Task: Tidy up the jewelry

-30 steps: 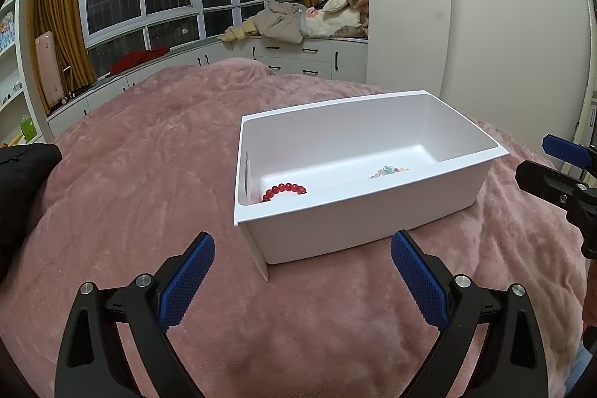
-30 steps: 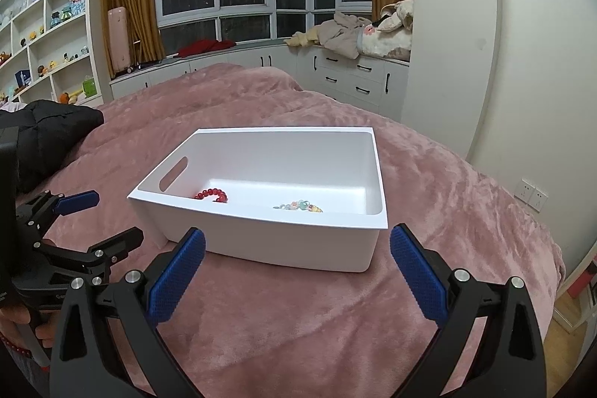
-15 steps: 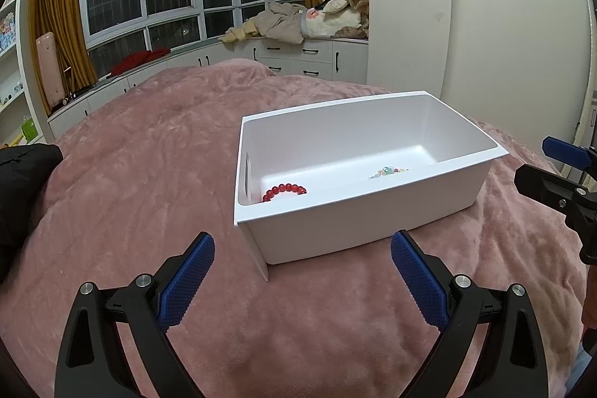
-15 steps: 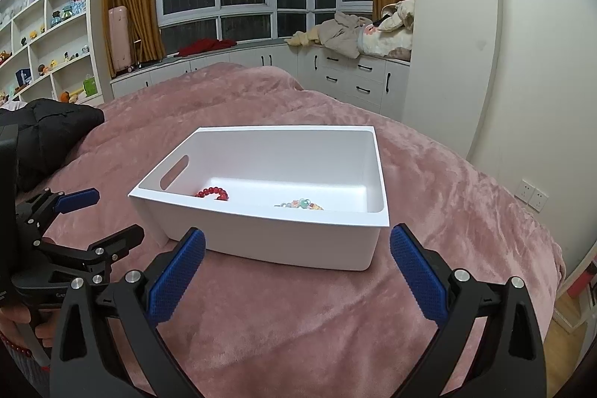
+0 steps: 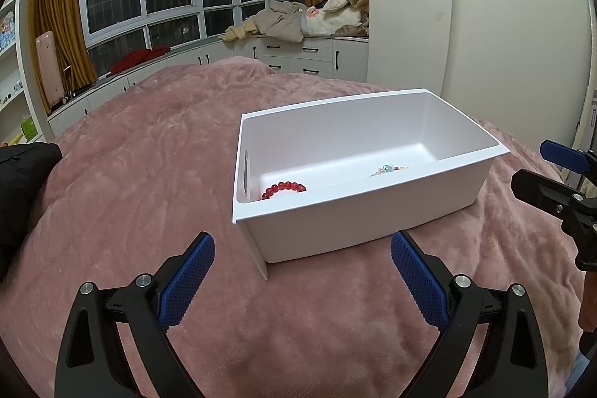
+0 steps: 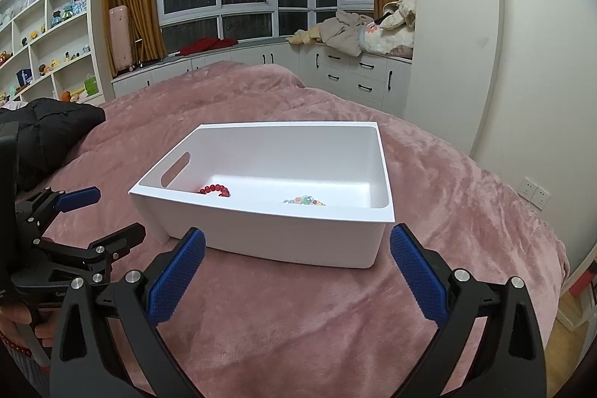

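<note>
A white plastic bin [image 5: 358, 215] stands on the pink bedspread; it also shows in the right wrist view [image 6: 268, 234]. Inside lie a red bead bracelet [image 5: 284, 188] [image 6: 215, 190] at the left end and a pastel bead bracelet [image 5: 388, 169] [image 6: 304, 200] toward the right. My left gripper [image 5: 302, 263] is open and empty, just short of the bin's near wall. My right gripper [image 6: 297, 258] is open and empty, also just in front of the bin. Each gripper shows in the other's view, the right one [image 5: 552, 174] and the left one [image 6: 97, 215].
The pink bedspread [image 6: 298, 323] covers the bed. A black jacket [image 6: 48, 133] lies at the left edge. White cabinets with piled clothes [image 6: 358, 36] run under the windows. Shelves of toys [image 6: 44, 17] stand on the left. The bed's right edge drops to a wood floor [image 6: 571, 319].
Both views have shifted very slightly; the bin and the bracelets lie as before and both grippers stay open.
</note>
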The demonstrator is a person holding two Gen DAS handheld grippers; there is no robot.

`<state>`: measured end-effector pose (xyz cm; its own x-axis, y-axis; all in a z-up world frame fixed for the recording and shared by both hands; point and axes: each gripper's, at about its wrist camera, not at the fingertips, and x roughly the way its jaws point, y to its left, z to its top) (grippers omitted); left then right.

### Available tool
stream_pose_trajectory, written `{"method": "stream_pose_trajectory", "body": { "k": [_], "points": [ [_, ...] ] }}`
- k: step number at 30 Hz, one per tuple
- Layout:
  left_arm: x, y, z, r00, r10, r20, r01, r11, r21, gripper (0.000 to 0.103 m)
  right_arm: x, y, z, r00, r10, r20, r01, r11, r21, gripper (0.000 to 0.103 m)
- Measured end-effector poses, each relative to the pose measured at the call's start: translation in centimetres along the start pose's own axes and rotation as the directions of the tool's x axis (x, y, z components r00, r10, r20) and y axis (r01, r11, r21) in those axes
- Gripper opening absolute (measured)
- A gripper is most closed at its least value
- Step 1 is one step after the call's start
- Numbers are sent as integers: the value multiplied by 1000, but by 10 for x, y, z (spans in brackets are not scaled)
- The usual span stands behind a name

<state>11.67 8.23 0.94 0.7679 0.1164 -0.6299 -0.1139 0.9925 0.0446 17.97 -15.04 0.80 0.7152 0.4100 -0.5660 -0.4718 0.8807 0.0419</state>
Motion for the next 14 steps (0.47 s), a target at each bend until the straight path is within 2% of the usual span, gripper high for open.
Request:
{"method": "stream_pose_trajectory", "body": {
  "k": [14],
  "points": [
    [2,1,-3,1000,-12,-11,12,1000,9,96,6,-2,-3,1000,8,-3,-8,1000,4,98]
  ]
}}
